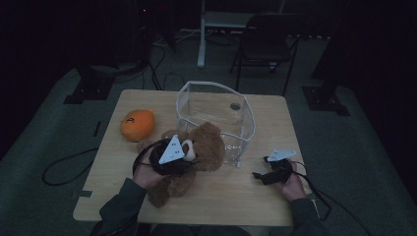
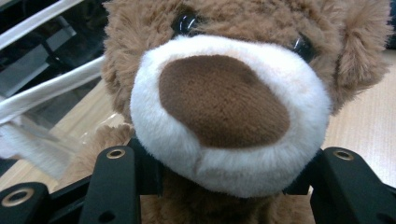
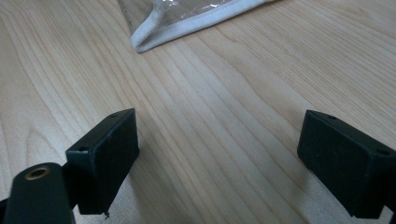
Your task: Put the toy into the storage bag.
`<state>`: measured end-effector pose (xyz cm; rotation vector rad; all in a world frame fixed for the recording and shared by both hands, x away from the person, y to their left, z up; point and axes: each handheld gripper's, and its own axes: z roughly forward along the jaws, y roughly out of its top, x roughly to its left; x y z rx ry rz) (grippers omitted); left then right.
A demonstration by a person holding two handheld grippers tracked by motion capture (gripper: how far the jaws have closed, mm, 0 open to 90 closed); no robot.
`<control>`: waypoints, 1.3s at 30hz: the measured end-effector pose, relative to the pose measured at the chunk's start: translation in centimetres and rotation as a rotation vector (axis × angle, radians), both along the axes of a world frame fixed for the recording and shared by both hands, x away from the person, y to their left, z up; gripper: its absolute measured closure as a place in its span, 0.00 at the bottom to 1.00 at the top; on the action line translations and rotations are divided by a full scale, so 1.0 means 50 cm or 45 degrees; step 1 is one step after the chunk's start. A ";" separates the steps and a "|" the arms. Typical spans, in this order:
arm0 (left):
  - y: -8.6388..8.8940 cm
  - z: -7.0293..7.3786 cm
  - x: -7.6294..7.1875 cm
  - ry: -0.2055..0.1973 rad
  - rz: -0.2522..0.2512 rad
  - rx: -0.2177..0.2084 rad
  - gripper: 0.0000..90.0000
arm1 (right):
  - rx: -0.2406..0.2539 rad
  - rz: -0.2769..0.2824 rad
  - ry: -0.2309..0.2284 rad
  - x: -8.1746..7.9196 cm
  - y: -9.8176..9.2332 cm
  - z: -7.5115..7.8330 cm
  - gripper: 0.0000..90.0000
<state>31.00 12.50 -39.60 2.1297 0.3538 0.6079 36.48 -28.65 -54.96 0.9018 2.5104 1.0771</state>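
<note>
Black jaws of the left tool [image 2: 219, 186] rise at the bottom of the left gripper view, set to either side of the white muzzle of a brown teddy bear [image 2: 229, 112]; the pads press the plush just under the muzzle, so the tool is closed on the bear. Its dark brown nose and two glossy black eyes face the lens. From the high view, the left tool [image 1: 189, 152], topped by a grey three-cornered plate, sits over the bear's face, and the teddy bear [image 1: 209, 147] lies on the wooden desk [image 1: 236, 196] with its head against the front wall of a clear plastic bin [image 1: 216, 105] with white-edged rims. One brown leg reaches toward the near desk edge, beside the person's left hand [image 1: 145, 172].

Right tool [image 3: 219, 154]: jaws stand wide apart over bare wood grain with nothing between them; a white-edged corner of the bin [image 3: 187, 21] lies farther off. In the high view the right tool [image 1: 260, 175] rests low near the desk's near right part, held by the right hand [image 1: 292, 184], well apart from the bear.

An orange plush toy [image 1: 137, 124] with a dark mark on it lies at the desk's left, near the bear but not touching it. A dark folding chair [image 1: 268, 42] stands on the floor beyond the desk.
</note>
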 end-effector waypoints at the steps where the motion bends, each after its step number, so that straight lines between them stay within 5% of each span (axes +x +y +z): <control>1: 0.003 0.002 0.000 0.000 0.007 -0.003 0.51 | 0.000 0.000 0.000 0.000 0.000 0.000 0.13; 25: 0.069 0.040 0.004 -0.020 0.070 -0.141 0.51 | -0.002 0.000 0.001 0.000 0.000 0.000 0.13; 39: 0.088 0.055 0.007 -0.035 0.095 -0.158 0.51 | -0.002 0.000 0.001 0.000 0.000 0.000 0.13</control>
